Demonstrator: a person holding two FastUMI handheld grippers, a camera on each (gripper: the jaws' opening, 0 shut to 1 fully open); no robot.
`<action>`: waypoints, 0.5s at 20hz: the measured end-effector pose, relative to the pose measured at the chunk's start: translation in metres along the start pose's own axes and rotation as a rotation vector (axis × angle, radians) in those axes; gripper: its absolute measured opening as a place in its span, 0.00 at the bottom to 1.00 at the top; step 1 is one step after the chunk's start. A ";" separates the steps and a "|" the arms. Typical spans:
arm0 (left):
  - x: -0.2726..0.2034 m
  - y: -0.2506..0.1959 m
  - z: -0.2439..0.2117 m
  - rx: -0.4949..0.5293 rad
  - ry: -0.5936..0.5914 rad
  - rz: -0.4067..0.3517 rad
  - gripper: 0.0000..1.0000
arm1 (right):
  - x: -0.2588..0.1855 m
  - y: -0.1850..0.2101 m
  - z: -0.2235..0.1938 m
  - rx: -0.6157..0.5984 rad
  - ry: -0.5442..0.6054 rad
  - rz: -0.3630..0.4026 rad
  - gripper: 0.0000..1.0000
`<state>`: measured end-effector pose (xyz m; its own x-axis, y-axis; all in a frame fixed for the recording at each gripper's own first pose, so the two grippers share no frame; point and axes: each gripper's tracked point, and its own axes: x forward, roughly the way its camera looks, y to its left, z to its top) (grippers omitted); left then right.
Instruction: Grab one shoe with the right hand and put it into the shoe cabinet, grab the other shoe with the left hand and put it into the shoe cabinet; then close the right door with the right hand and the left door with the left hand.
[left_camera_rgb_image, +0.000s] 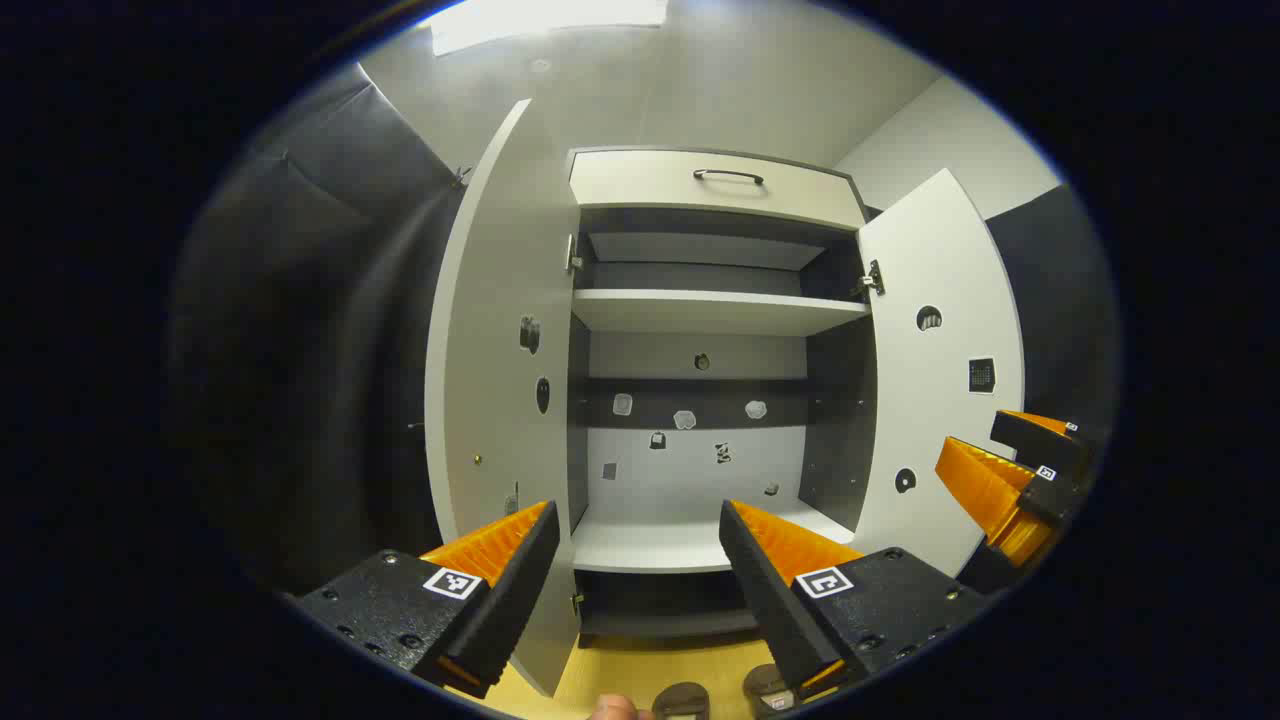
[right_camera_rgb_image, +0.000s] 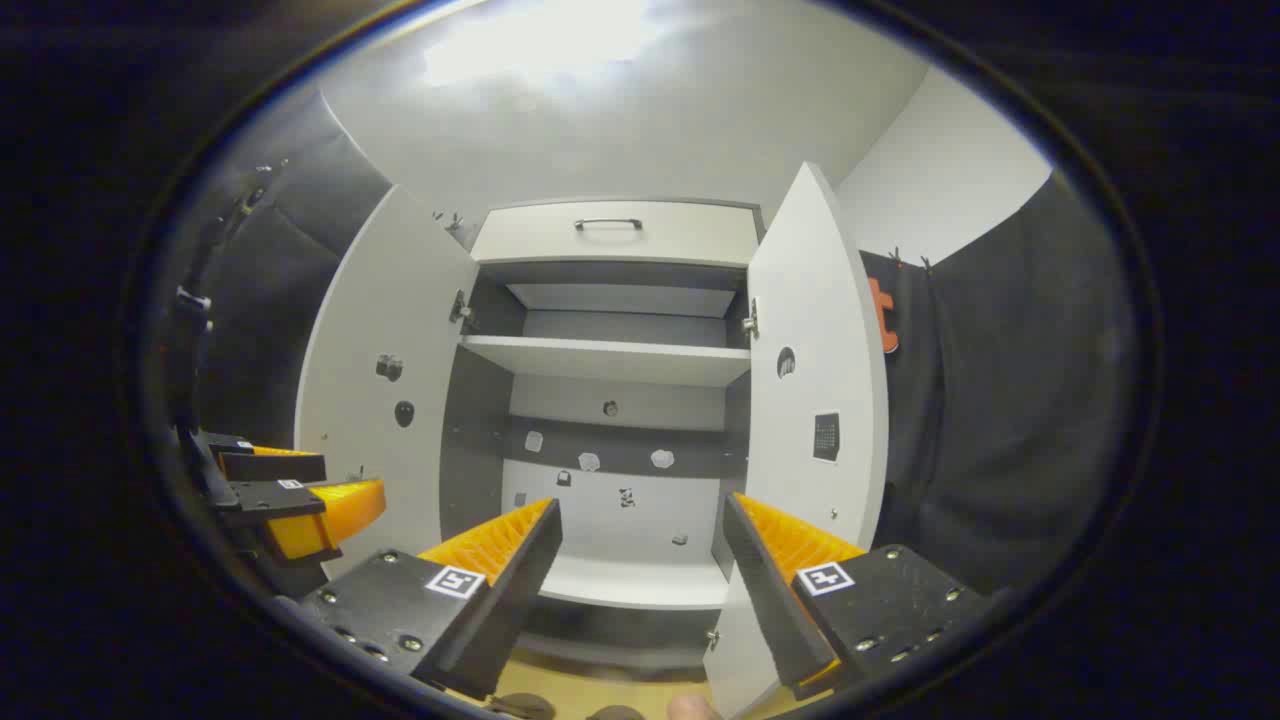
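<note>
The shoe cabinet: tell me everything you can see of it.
The shoe cabinet is white, with smooth board panels and a dark grey inner frame. It stands upright on a yellowish floor. Both doors stand wide open: the left door and the right door, each hung on metal hinges. Above the opening is a drawer front with a dark bar handle. Inside are an upper shelf and a lower shelf, both bare. Small stickers dot the back panel and doors. Neither gripper touches it.

White two-door shoe cabinet (left_camera_rgb_image: 700, 310) stands upright, left door (left_camera_rgb_image: 495, 400) and right door (left_camera_rgb_image: 940, 380) swung wide open; two dark shoes (left_camera_rgb_image: 725, 695) on wooden floor just before it.
</note>
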<state>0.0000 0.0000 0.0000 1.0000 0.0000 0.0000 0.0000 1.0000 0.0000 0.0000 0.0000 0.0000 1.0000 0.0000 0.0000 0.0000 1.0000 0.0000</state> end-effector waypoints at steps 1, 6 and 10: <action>0.000 0.000 0.000 -0.001 -0.001 0.001 0.98 | 0.000 0.000 0.001 -0.006 0.001 0.002 0.97; 0.003 0.003 0.001 0.001 -0.002 0.013 0.98 | 0.000 0.002 -0.005 0.002 0.015 0.011 0.97; 0.003 0.005 0.000 -0.003 0.000 0.021 0.98 | 0.000 0.002 -0.008 0.012 0.025 0.015 0.97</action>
<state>0.0033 0.0049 0.0005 0.9998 0.0213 -0.0003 -0.0213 0.9998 -0.0029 0.0001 0.0016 -0.0081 0.9996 0.0148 -0.0248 -0.0145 0.9998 0.0118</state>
